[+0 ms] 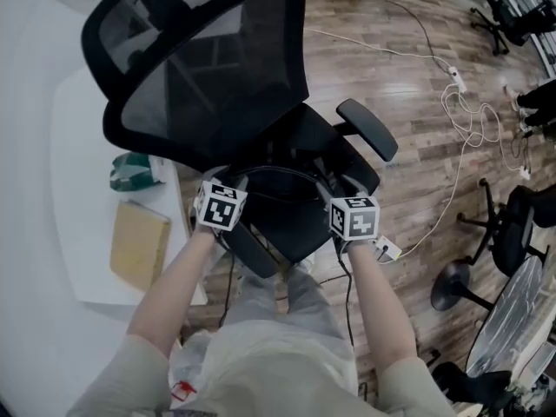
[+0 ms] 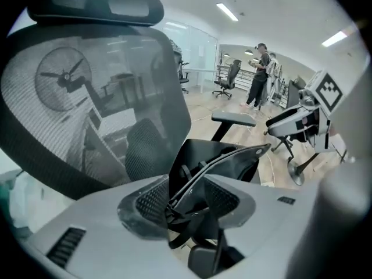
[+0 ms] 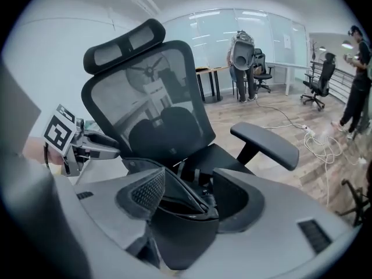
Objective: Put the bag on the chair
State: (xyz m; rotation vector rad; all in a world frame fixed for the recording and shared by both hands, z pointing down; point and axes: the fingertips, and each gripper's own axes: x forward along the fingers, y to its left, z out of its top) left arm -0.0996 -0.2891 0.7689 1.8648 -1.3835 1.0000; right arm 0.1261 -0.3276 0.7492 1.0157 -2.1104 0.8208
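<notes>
A black office chair (image 1: pixel 208 68) with a mesh back stands in front of me. A black bag (image 1: pixel 280 217) rests on the front of its seat (image 1: pixel 323 137). Both grippers reach to the bag's two ends: left gripper (image 1: pixel 233 181), right gripper (image 1: pixel 339 183). In the left gripper view the bag (image 2: pixel 232 161) has its rim running between the jaws of the left gripper (image 2: pixel 186 199), which stand apart from it. In the right gripper view the bag (image 3: pixel 180 228) sits between the spread jaws of the right gripper (image 3: pixel 189 196). Neither pair of pads presses on it.
A white desk (image 1: pixel 78 259) at the left carries a tan box (image 1: pixel 139 243) and a green-white packet (image 1: pixel 133 172). Cables and a power strip (image 1: pixel 458 81) lie on the wooden floor. Other chair bases (image 1: pixel 486 233) stand at the right. A person (image 2: pixel 259 77) stands far off.
</notes>
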